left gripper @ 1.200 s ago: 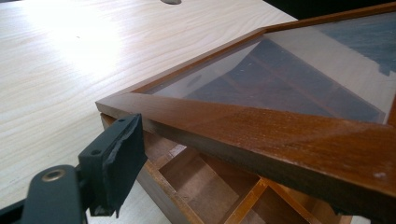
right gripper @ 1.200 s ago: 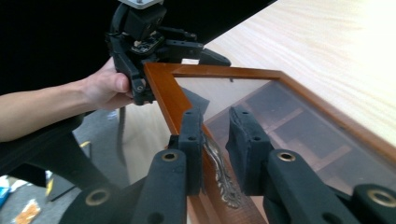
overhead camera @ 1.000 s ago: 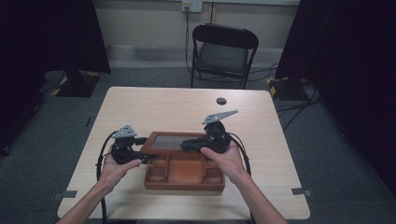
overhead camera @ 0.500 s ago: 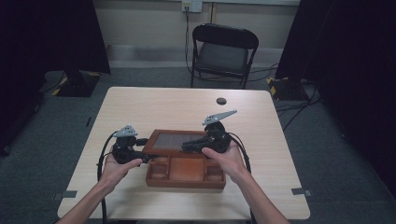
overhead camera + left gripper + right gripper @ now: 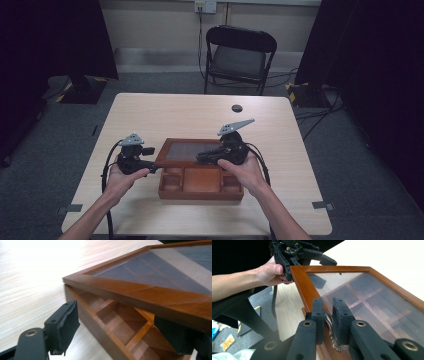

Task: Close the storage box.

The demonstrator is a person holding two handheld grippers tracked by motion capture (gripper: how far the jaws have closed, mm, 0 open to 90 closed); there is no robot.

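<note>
Wooden box (image 5: 200,172) mid-desk (image 5: 165,112), near my edge. My right tool (image 5: 327,315) pinching metal latch (image 5: 329,322) at lid's (image 5: 362,302) front rail, lid raised slightly. My left tool (image 5: 120,332) spread, straddling box's left corner under lid edge. Hinge side lies away from me; lid swings up and back.

A compartmented box (image 5: 200,182) sits on the table (image 5: 165,110) near its front edge, about midway between the left and right edges. Its lid (image 5: 187,150) is tilted up over the rear half. A small round thing (image 5: 236,108) lies well behind, towards the rear edge.
</note>
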